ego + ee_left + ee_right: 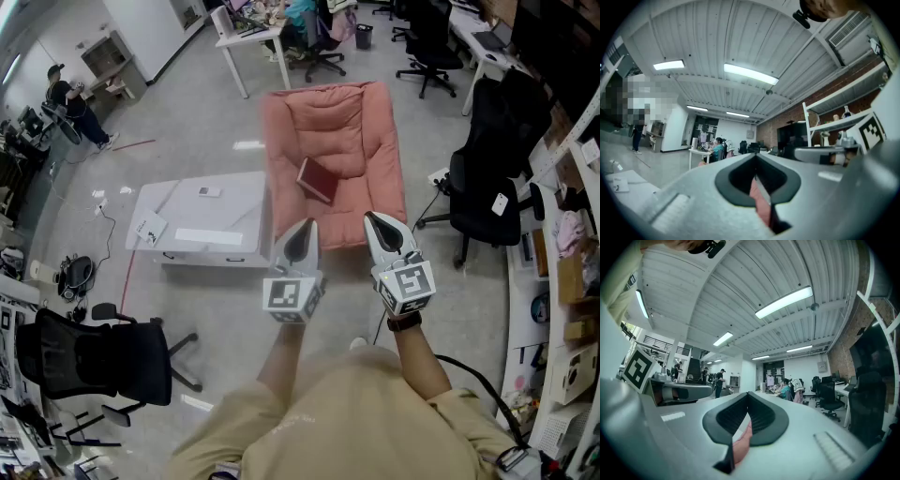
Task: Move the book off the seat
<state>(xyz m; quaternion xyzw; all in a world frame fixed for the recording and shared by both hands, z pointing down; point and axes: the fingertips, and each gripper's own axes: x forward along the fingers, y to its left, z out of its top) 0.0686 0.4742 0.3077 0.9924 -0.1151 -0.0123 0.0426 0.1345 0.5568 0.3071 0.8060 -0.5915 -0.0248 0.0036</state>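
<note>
Left tool (302, 230): jaws pressed together, gripping nothing. Right tool (373, 221): same, closed and empty. Both are held level, side by side, at the near edge of the pink seat (337, 117). The dark red book (317, 180) lies on the seat cushion, ahead of both tools and untouched. The white table (202, 220) stands beside the seat. Print on the card (150, 228) is too small to read.

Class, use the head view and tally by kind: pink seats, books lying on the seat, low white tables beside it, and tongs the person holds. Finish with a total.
seat: 1
book: 1
table: 1
tongs: 2, the left tongs and the right tongs
Total: 5
</note>
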